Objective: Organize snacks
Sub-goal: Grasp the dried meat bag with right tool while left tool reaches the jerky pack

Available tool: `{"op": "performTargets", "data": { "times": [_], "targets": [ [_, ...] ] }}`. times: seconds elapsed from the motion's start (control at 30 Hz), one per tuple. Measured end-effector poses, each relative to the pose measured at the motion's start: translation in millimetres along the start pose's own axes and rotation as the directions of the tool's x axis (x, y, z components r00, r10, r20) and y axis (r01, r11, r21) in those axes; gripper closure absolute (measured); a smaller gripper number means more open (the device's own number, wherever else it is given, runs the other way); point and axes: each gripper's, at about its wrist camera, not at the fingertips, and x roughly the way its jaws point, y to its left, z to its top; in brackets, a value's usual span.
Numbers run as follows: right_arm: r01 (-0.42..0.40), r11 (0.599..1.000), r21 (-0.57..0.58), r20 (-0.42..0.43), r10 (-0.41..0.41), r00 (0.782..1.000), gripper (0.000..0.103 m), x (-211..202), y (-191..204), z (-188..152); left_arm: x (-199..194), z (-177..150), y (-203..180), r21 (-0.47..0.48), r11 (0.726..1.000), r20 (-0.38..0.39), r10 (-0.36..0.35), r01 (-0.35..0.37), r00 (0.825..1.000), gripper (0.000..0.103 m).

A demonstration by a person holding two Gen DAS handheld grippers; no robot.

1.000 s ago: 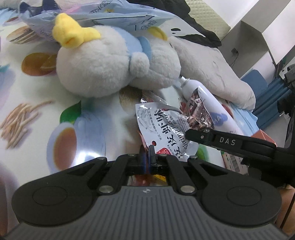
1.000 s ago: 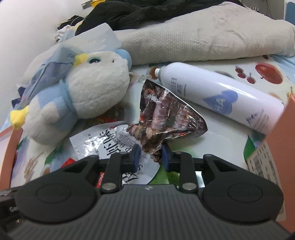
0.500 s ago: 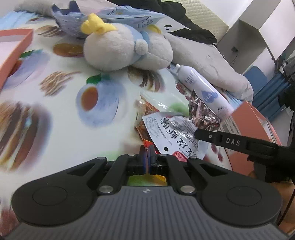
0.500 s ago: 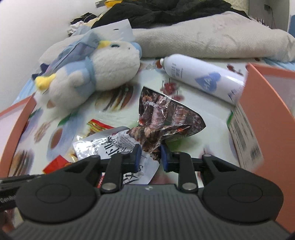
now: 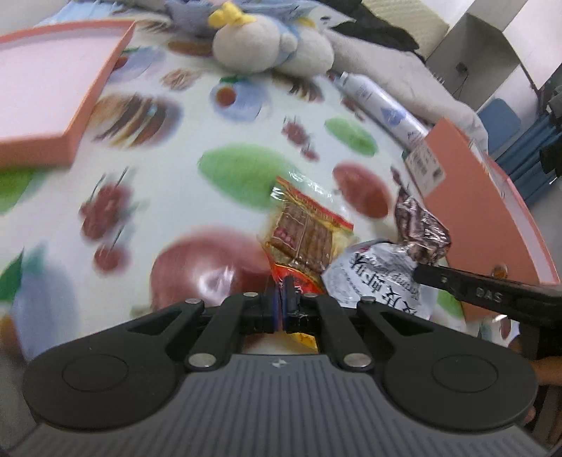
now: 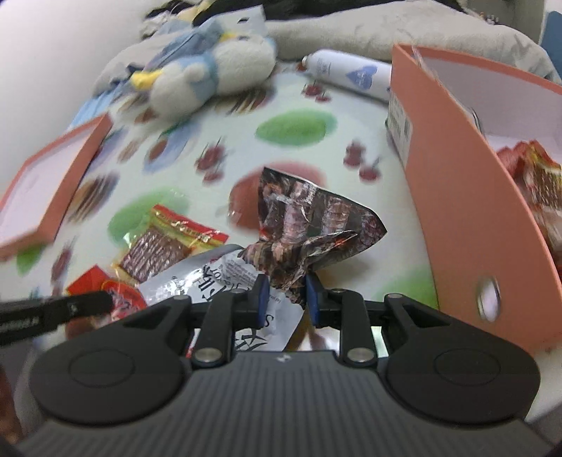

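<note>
The left gripper (image 5: 281,291) has its jaws pressed together on the lower edge of a red and yellow snack packet (image 5: 305,228), whose clear window shows brown strips; the packet hangs forward from the blue pads above the fruit-printed cloth (image 5: 175,175); the right gripper (image 6: 286,295) pinches the crumpled neck of a dark brown foil snack bag (image 6: 309,225) between its blue pads, the jaws a little apart around the bunched foil, and the bag fans out upward and to the right; a silver-white snack pouch (image 6: 210,277) with black lettering lies between the two packets, its edge under the right gripper's fingers, though I cannot tell whether it is gripped too; in the left wrist view the same pouch (image 5: 383,277) sits just beside the red packet, with the brown bag (image 5: 421,228) above it at the tip of the right gripper's black finger; an open salmon-coloured box (image 6: 467,197) stands close to the right, with red and yellow packets (image 6: 537,175) already inside; a shallow salmon lid or tray (image 5: 59,88) lies at the far left; further back rest a white plush toy (image 5: 267,49) with blue and yellow trim and a white spray can (image 6: 347,72) on its side, beside a grey blanket (image 6: 386,31); the surroundings are blurred.
</note>
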Motion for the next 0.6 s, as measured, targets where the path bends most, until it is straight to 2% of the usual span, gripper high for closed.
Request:
{"op": "performTargets", "data": {
  "times": [0.07,0.13,0.2,0.23,0.27,0.3,0.37,0.43,0.5,0.6],
  "targets": [
    [-0.007,1.000,-0.003,-0.020,0.007,1.000,0.075,-5.8,-2.1,-11.6,-3.6,-8.1,2.1,0.006,1.000,-0.024,0.008,-0.008,1.000,0.101],
    [0.006,1.000,0.024,-0.027,-0.005,1.000,0.068,-8.4,-5.1,-18.8,-7.8,-12.7,3.4,0.001,1.000,-0.036,0.004,-0.004,0.999,0.100],
    [-0.004,0.998,0.069,-0.031,0.006,1.000,0.060,-12.7,-10.8,-22.8,-7.5,-13.1,1.9,0.011,1.000,-0.074,0.025,-0.025,0.997,0.089],
    [0.001,0.996,0.089,-0.032,0.002,0.999,0.050,-14.9,-13.4,-24.3,-7.8,-12.9,0.8,0.020,0.999,-0.086,0.030,-0.028,0.996,0.084],
    [0.008,0.994,0.109,-0.031,-0.005,1.000,0.037,-16.1,-15.5,-25.2,-8.9,-11.3,-0.6,0.025,0.999,-0.092,0.027,-0.025,0.995,0.064],
    [0.011,0.992,0.128,-0.026,-0.007,1.000,0.033,-18.0,-17.7,-27.2,-11.8,-10.3,-2.4,0.031,0.999,-0.091,0.025,-0.022,0.996,0.036],
    [-0.008,0.987,0.161,-0.003,0.008,1.000,0.025,-20.9,-18.9,-29.1,-17.7,-6.3,-9.2,0.063,0.997,-0.062,0.043,-0.039,0.997,0.019],
    [-0.012,0.983,0.182,0.012,0.010,1.000,0.019,-19.4,-17.2,-29.5,-22.7,-1.6,-15.7,0.098,0.994,-0.046,0.057,-0.053,0.997,0.017],
    [-0.011,0.981,0.193,0.027,0.006,1.000,0.018,-15.8,-15.2,-29.3,-24.0,4.6,-19.1,0.110,0.993,-0.046,0.049,-0.044,0.998,0.009],
    [-0.017,0.975,0.222,0.039,0.008,0.999,0.019,-9.3,-15.4,-25.6,-22.6,12.4,-24.8,0.136,0.989,-0.046,0.059,-0.052,0.997,0.009]
  ]
}}
